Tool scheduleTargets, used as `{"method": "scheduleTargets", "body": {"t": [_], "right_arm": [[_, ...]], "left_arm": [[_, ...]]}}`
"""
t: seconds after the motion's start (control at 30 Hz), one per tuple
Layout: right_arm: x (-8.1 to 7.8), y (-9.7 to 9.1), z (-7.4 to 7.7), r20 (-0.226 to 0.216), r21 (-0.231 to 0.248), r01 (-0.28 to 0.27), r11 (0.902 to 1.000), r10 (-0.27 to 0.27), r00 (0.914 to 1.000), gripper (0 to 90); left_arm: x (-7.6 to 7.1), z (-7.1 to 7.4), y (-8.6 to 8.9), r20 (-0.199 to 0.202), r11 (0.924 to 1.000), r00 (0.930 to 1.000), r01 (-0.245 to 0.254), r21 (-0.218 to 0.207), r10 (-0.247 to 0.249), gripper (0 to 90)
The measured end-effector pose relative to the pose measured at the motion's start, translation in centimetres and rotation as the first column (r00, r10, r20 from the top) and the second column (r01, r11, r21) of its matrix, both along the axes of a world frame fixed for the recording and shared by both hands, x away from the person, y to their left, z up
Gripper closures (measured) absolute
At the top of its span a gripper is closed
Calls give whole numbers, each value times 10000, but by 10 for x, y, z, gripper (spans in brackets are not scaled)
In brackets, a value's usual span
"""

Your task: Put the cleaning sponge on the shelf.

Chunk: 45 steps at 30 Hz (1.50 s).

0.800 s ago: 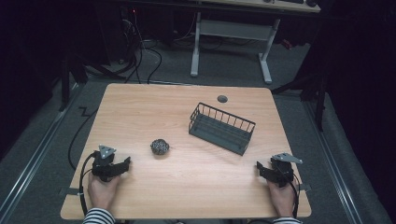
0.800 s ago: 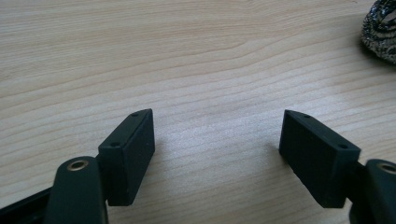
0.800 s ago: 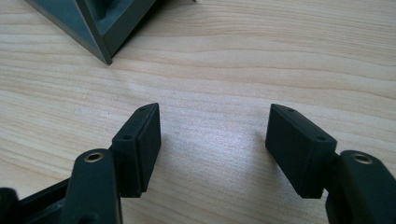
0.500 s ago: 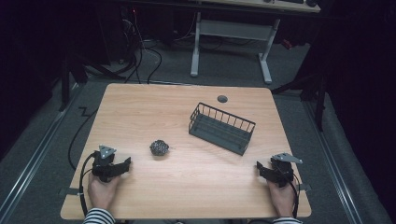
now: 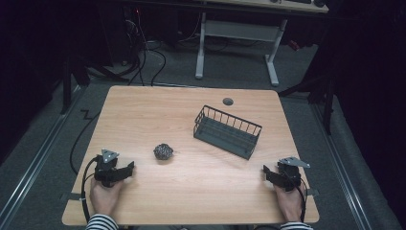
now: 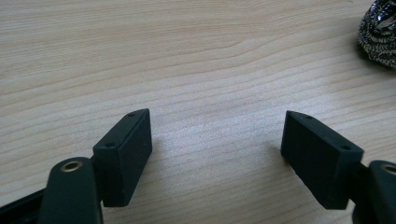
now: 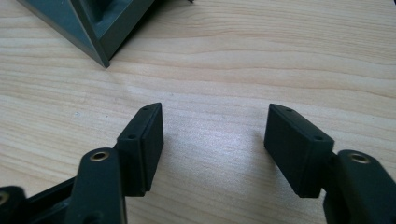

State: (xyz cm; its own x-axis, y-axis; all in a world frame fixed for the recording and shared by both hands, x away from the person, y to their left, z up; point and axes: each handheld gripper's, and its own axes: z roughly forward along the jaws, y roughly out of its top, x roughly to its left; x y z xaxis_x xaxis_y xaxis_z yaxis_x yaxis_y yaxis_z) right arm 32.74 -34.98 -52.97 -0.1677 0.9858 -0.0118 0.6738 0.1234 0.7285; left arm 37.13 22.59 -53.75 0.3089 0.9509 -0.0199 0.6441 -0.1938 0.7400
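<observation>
A small dark speckled ball [image 5: 163,152] lies on the wooden table [image 5: 143,115], left of centre; its edge appears at the top right of the left gripper view [image 6: 380,32]. A dark wire basket [image 5: 227,132] stands slantwise right of centre, and one corner of the basket [image 7: 93,28] shows in the right gripper view. My left gripper [image 5: 128,168] rests near the front left edge, held by a hand, jaws apart with bare wood between them [image 6: 217,135]. My right gripper [image 5: 265,173] rests near the front right edge, also open and empty [image 7: 215,133].
A round grommet hole [image 5: 228,101] sits near the table's far edge. Cables [image 5: 79,143] trail off the left side to the floor. Behind the table stands a white desk frame [image 5: 234,38] in a dark room.
</observation>
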Motion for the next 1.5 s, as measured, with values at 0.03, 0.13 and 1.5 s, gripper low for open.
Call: {"method": "scheduleTargets", "body": {"t": [0.03,0.13,1.5], "right_arm": [[0,-1,0,-14,61,55,10000,-55,10000,398],[2,-1,2,-47,280,36,9996,-35,10000,402],[51,17,88,1473,1106,-945,9894,777,9860,431]], "left_arm": [[0,0,0,10,10000,10000,-5,-1,5,251],[0,0,0,0,10000,10000,-2,2,2,252],[0,0,1,-25,10000,10000,-4,-38,4,252]]}}
